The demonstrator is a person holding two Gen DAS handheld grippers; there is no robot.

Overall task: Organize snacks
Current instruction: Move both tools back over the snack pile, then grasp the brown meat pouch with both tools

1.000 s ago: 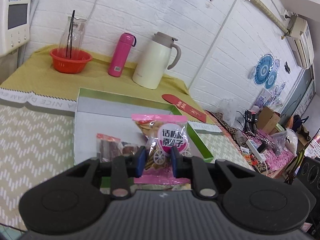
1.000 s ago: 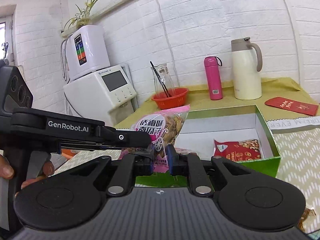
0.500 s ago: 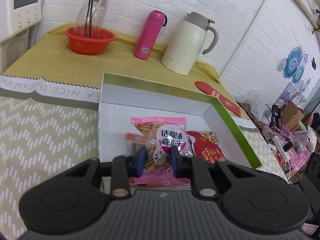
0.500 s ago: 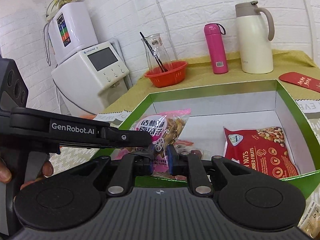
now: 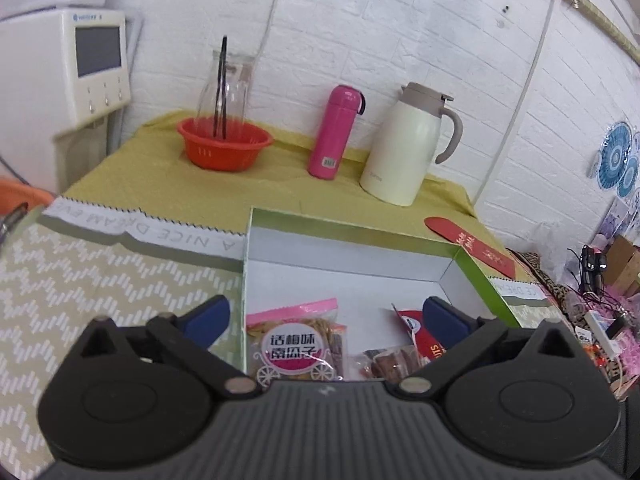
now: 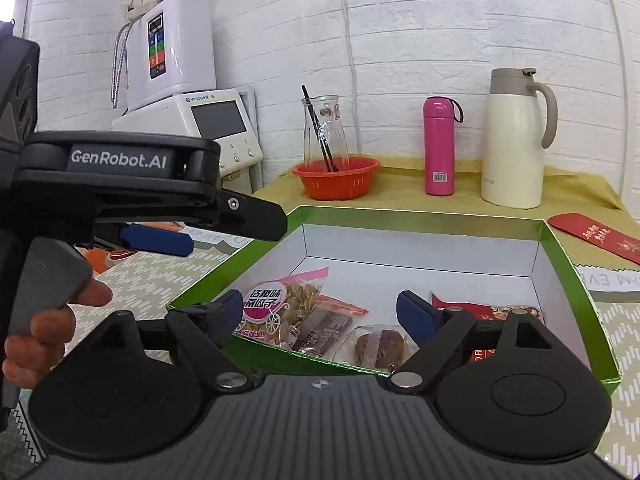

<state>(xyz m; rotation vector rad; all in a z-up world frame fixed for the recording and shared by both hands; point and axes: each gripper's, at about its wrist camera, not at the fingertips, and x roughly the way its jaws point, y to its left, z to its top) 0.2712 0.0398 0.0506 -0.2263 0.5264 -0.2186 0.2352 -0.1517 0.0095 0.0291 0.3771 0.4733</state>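
Observation:
A pink bag of pumpkin seeds (image 5: 296,344) lies at the near left inside the green-rimmed white box (image 5: 360,252); it also shows in the right wrist view (image 6: 280,308). Beside it lie a dark jerky packet (image 6: 326,330), a small wrapped brown cake (image 6: 378,346) and a red nut bag (image 6: 500,312). My left gripper (image 5: 326,318) is open and empty above the box's near edge. My right gripper (image 6: 320,314) is open and empty over the same snacks. The left gripper's body (image 6: 140,176) fills the left of the right wrist view.
At the back of the table stand an orange basket with a glass carafe (image 5: 224,148), a pink flask (image 5: 336,132) and a cream thermos jug (image 5: 412,152). A red envelope (image 5: 468,244) lies right of the box. A white appliance (image 6: 188,116) stands at the far left.
Both grippers were shut on the pink seed bag; they have opened and drawn back. The bag now lies in the box.

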